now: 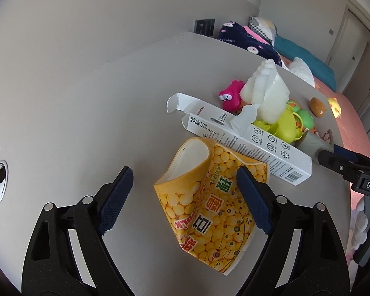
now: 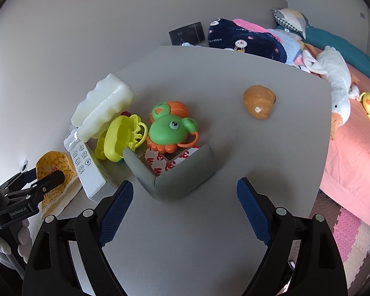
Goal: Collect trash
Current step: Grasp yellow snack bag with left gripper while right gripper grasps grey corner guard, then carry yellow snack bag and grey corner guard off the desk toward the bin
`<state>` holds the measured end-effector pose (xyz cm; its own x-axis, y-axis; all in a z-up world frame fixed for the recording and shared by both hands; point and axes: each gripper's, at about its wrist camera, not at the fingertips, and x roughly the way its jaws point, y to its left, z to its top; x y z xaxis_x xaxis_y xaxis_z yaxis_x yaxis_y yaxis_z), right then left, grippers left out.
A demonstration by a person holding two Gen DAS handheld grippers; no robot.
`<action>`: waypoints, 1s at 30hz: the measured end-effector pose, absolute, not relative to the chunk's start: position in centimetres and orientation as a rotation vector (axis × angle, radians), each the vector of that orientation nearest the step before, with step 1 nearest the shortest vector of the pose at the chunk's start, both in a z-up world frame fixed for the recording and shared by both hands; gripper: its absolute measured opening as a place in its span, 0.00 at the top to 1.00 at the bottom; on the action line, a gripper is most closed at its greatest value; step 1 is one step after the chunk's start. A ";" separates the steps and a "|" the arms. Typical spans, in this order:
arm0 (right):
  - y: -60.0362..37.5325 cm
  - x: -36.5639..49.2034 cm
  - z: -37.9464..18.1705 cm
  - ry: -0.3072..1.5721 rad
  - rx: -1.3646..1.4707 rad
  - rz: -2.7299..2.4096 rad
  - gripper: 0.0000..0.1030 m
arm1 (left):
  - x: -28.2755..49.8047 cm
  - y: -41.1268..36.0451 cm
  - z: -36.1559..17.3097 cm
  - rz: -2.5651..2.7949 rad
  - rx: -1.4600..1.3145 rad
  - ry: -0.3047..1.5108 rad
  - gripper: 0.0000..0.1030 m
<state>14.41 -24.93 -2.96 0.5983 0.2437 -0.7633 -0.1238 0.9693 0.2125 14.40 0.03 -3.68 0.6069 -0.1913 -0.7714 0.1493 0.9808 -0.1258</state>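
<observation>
in the left wrist view, the left gripper point(image 1: 183, 176) is standing wide over the grey table point(image 1: 86, 98) in the lower half of the frame, gripping nothing. the yellow snack box point(image 1: 204, 204) is lying flattened at lower centre, mostly between the two fingers, with the right pad overlapping its edge; whether that pad is touching it cannot be told. the long white carton point(image 1: 246, 138), its flaps open, is lying just above it, overlapping its upper edge. a white foam block point(image 1: 266, 91), a pink toy point(image 1: 230, 96) and yellow-green toys point(image 1: 288, 123) are crowding the upper right.

in the right wrist view, the right gripper point(image 2: 185, 187) is hanging wide and empty at the bottom of the frame. the grey corner guard point(image 2: 175, 180) is lying at centre, near the fingertips. a green toy point(image 2: 172, 130) is sitting above it, and a brown lump point(image 2: 259, 101) is sitting alone at upper right. the snack box is showing at far left.
</observation>
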 end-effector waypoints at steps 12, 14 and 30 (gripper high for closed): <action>-22.8 14.8 -3.3 0.891 0.028 0.226 0.11 | 14.4 -0.2 -3.6 -0.210 -0.057 0.892 0.46; -22.5 14.9 -3.4 0.903 0.005 0.182 0.12 | 14.4 -0.3 -3.6 -0.210 -0.057 0.892 0.46; -23.4 13.1 -2.4 0.892 0.078 0.174 0.31 | 13.0 -0.2 -2.8 -0.175 -0.093 0.843 0.61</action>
<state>13.10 -23.38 -2.36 0.6150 0.1834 -0.7669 -0.1183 0.9830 0.1402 12.99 -0.18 -2.78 0.6517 -0.1906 -0.7342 0.1166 0.9816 -0.1513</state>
